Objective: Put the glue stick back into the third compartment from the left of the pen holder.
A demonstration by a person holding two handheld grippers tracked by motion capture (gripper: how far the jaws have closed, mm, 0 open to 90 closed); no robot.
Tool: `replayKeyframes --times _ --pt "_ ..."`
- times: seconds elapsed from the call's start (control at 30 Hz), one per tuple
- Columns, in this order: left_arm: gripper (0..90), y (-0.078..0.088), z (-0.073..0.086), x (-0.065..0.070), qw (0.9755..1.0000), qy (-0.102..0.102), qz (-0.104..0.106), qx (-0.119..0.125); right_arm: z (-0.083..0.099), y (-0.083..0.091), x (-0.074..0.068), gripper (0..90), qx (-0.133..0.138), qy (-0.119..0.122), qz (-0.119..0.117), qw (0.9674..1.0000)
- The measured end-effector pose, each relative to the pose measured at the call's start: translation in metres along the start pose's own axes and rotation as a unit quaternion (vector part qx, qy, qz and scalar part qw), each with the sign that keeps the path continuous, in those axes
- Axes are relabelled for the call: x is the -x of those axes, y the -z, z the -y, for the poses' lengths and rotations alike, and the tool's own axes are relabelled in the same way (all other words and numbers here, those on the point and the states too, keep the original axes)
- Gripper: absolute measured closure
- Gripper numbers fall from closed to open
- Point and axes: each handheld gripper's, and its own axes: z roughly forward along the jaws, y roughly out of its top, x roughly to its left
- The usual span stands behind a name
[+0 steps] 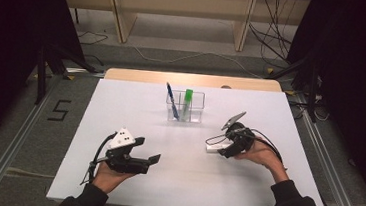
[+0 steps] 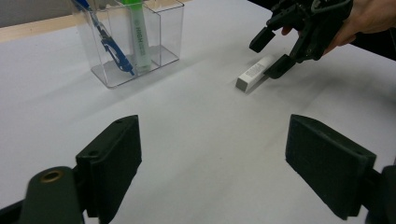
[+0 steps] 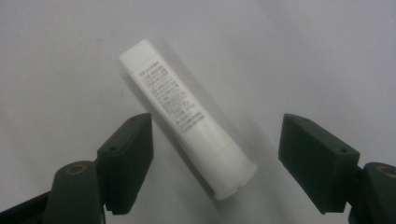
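White tube (image 3: 187,116), printed grey text, capped, lying flat on table (image 3: 303,56)

Table (image 1: 114,177) evenly lit from overhead, bright white; surroundings beyond its edges fall to near black. Soft, short shadows under the clear holder (image 2: 140,70) and white tube (image 3: 187,116). High view slightly soft, low detail. Both gripper views: near jaws blurred, table surface greyish, mild vignetting at corners.
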Motion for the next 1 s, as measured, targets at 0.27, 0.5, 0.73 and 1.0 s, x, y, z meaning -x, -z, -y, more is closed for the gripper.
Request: replayKeyframes --times 0.27,0.5,0.73,1.0 --pt "18.1 0.0010 0.0004 -0.0002 1.0000 0.001 0.001 0.002 -0.0005 -0.0038 0.0005 31.2 -0.017 0.003 -0.002 0.9999" --pt "18.1 0.0020 0.0006 -0.0001 1.0000 -0.002 0.000 -0.001 -0.0018 -0.0066 -0.0021 36.5 -0.027 0.009 -0.007 0.9996" --pt "18.1 0.0020 0.0005 0.0001 1.0000 -0.004 0.000 -0.001 -0.0019 -0.0071 -0.0024 41.4 -0.031 0.010 -0.011 0.9994" --pt "18.0 0.0017 0.0007 0.0005 1.0000 -0.004 0.000 0.000 -0.0031 -0.0072 -0.0018 45.9 -0.038 0.017 -0.014 0.9990"
